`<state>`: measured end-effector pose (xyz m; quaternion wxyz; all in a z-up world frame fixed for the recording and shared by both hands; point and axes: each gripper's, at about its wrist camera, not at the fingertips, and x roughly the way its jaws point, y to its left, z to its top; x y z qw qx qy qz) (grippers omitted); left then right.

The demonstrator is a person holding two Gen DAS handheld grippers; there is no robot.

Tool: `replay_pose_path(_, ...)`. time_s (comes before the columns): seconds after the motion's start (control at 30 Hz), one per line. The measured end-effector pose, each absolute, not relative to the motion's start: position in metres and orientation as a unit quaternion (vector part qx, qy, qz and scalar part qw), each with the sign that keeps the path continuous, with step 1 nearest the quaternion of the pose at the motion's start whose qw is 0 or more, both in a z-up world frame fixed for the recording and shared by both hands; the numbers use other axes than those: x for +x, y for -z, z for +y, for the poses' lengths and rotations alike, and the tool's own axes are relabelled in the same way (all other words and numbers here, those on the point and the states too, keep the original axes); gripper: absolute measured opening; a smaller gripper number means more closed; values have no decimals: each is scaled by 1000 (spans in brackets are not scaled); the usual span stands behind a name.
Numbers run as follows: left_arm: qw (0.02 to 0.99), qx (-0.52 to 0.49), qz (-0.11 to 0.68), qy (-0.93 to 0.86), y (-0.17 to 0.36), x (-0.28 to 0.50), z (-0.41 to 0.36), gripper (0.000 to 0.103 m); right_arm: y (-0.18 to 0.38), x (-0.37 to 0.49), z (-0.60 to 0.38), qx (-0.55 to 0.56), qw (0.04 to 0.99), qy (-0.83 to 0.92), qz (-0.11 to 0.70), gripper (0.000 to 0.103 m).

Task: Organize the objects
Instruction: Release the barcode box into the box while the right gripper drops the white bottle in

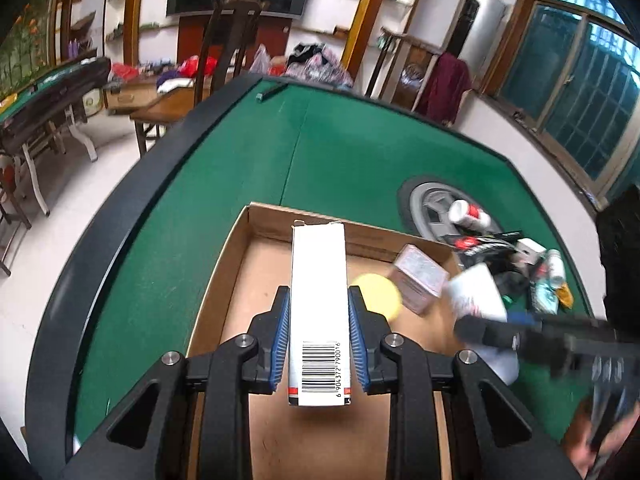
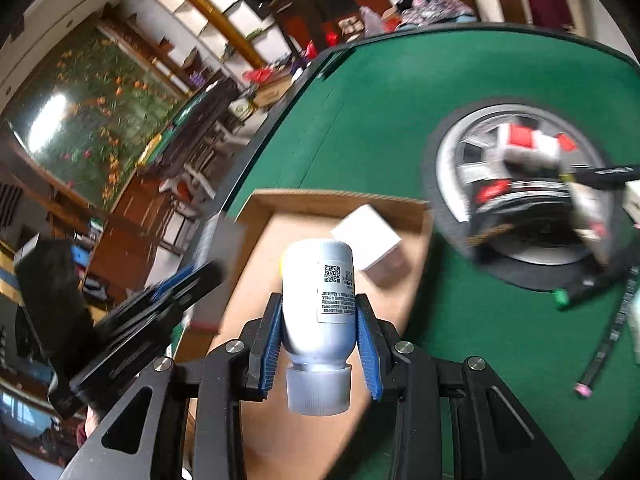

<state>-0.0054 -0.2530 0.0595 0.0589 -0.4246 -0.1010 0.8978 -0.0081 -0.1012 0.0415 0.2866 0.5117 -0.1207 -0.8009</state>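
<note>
Grippers [image 1: 318,300] [image 2: 318,312] clamp carton [image 1: 319,292] and bottle [image 2: 318,304] above cardboard tray [image 1: 224,264].

A table [image 1: 340,152] covered in green felt with a raised black rim is carrying everything. A shallow open cardboard box [image 1: 236,264] is lying directly on the felt at the near left. A round black-and-silver centre plate [image 1: 432,200] is sitting in the felt to the right of the box, slightly farther away. A loose pile of small items [image 1: 532,272], including a red-and-white container [image 1: 468,214] and several packets, is lying over and just beside that plate at the right. A small dark bar [image 1: 272,92] is lying near the far rim.
</note>
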Motion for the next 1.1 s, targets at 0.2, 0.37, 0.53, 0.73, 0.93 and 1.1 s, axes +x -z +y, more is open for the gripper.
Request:
replay_pose_path(0.2, 56, -442, -122, -887, -40, -28, -257, 26, -22, -23, -132, 531, 276, 795, -98, 38)
replay_pose_path(0.37, 61, -438, -116, -889, -36, -30, -253, 26, -16, -35, -137, 535, 262, 799, -86, 38)
replay_pose_path(0.53, 59, -434, -124, -890, -38, -32, -257, 30, -15, -43, -136, 540, 253, 799, -84, 38)
replay_pose_path(0.73, 65, -418, -140, -895, -57, -17, -270, 47, -14, -44, -134, 543, 242, 798, -96, 40)
replay_pose_path(0.93, 52, -374, -137, -916, -101, 26, -296, 69, -34, -34, -129, 516, 239, 818, -86, 68)
replay_pose_path(1.1, 9, -331, -143, -933, -134, 65, -324, 80, -59, -20, -118, 484, 237, 839, -74, 80)
